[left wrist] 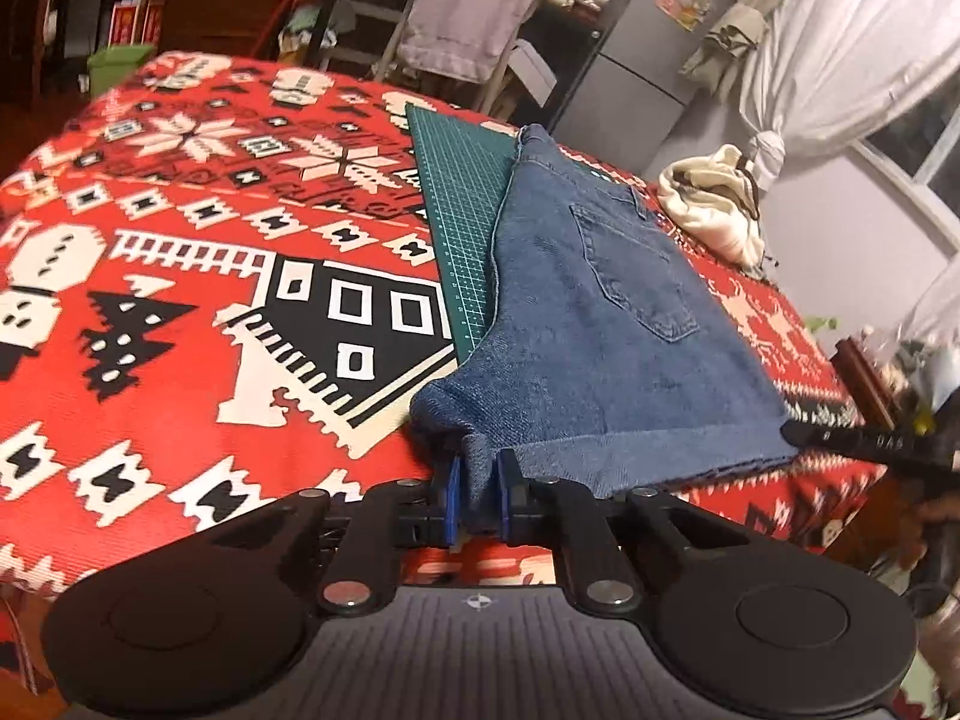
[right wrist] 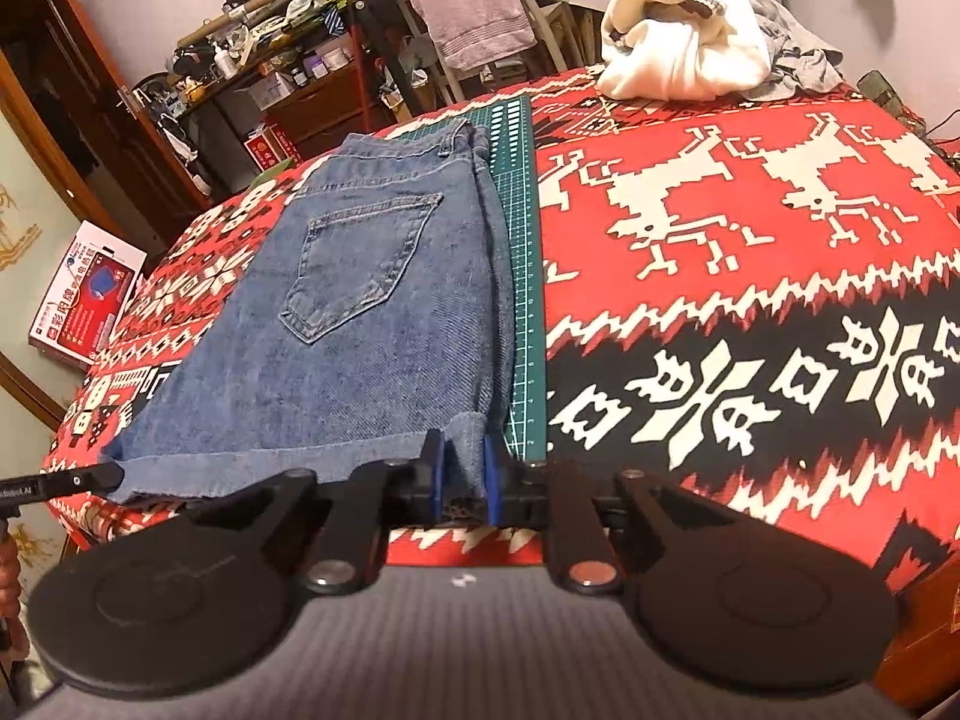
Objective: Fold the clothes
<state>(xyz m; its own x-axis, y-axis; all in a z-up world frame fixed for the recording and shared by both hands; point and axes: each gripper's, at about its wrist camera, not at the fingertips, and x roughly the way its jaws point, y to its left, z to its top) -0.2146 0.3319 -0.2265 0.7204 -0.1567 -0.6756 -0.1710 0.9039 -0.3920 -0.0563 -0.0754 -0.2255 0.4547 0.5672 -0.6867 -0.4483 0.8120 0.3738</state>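
**Both tongs pinch hem of folded denim shorts**

Denim shorts (left wrist: pixel 594 324) lie folded in half lengthwise on the table, back pocket (left wrist: pixel 636 267) up, waistband at far end, cuffed leg hem at near edge. They sit partly on a green cutting mat (left wrist: pixel 462 204), w/ the rest over the red patterned cloth (left wrist: pixel 180 192) covering the table.

Left gripper (left wrist: pixel 478 480): blue fingers (left wrist: pixel 451 495) clenched on a bunched corner of the hem, on the shorts' left side, i.e. the side nearest the mat's exposed strip in the left wrist view. Fabric rises slightly into the jaws; the rest of the hem lies flat, stretching off to the right.

Right gripper (right wrist: pixel 461 480): fingers (right wrist: pixel 433 474) also closed on hem fabric, at the opposite corner, next to the mat's ruled edge (right wrist: pixel 531 312) in the right wrist view. Pinched cuff stands up between the pads.

Each tong shows in the other's view as a black tip touching the far hem corner: right one at (left wrist: pixel 840 441), left one at (right wrist: pixel 90 477). So the shorts lie straight ahead of both tongs, stretched between them along the near hem.

Beyond: a cream garment (right wrist: pixel 678 54) heaped at the far corner of the table, w/ grey cloth (right wrist: pixel 798 60) just beside it. A pinkish towel (left wrist: pixel 468 18) hangs over a chair behind the table; cluttered shelves (right wrist: pixel 270 42) further back.
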